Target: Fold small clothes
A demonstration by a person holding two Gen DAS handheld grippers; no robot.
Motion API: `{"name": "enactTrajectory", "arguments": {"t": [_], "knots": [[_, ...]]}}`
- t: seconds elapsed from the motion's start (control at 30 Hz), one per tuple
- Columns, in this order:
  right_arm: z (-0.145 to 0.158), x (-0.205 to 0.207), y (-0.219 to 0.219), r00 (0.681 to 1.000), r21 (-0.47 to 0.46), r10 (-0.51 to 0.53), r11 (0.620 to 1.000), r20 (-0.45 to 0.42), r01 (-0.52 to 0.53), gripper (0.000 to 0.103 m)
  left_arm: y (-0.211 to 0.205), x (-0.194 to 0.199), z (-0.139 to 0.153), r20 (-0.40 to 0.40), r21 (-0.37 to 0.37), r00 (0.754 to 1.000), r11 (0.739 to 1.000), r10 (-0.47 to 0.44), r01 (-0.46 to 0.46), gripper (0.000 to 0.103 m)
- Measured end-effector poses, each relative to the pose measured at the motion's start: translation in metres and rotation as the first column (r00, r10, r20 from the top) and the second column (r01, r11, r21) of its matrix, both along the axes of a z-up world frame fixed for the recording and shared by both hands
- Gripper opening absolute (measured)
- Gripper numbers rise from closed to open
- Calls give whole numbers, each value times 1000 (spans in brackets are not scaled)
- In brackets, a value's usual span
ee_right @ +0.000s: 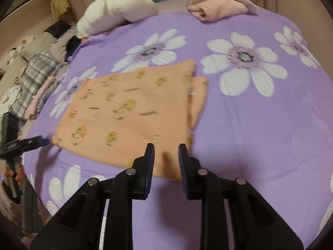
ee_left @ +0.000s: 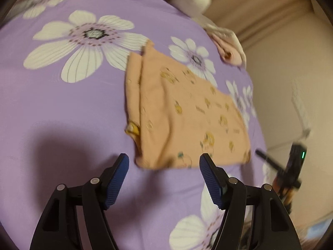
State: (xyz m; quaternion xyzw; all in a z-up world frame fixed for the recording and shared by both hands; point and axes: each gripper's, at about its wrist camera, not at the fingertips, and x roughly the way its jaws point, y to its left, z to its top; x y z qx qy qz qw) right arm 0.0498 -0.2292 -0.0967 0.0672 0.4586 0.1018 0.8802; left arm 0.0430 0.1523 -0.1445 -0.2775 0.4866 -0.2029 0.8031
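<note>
A small orange garment (ee_left: 183,112) with yellow cartoon prints lies folded flat on the purple flowered bedsheet (ee_left: 62,108). It also shows in the right wrist view (ee_right: 129,112). My left gripper (ee_left: 164,162) is open and empty, hovering just short of the garment's near edge. My right gripper (ee_right: 166,152) is partly open and empty, its fingertips over the garment's near edge. The left gripper (ee_right: 35,141) shows at the left edge of the right wrist view, beside the garment's corner. The right gripper (ee_left: 291,166) shows at the right edge of the left wrist view.
A pink folded cloth (ee_right: 216,8) and a white bundle (ee_right: 116,12) lie at the bed's far edge. Plaid and pink clothes (ee_right: 35,79) are piled at the left. A beige sofa back (ee_left: 260,10) borders the bed.
</note>
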Motion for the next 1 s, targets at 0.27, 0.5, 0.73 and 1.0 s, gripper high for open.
{"name": "enactTrajectory", "arguments": {"t": [0.27, 0.5, 0.73, 1.0], "knots": [[0, 8, 35, 997, 72, 82, 994, 7, -82, 35, 22, 40, -25, -83, -181, 991, 976, 103, -117, 70], [-10, 31, 59, 993, 122, 116, 986, -20, -113, 35, 7, 73, -32, -89, -252, 996, 966, 30, -52, 70], [-20, 70, 85, 989, 167, 141, 977, -33, -134, 34, -7, 86, -32, -78, -278, 997, 961, -18, -4, 69], [-30, 128, 128, 988, 84, 148, 986, -54, -143, 16, 2, 79, -36, -110, -189, 994, 981, 19, -40, 19]]}}
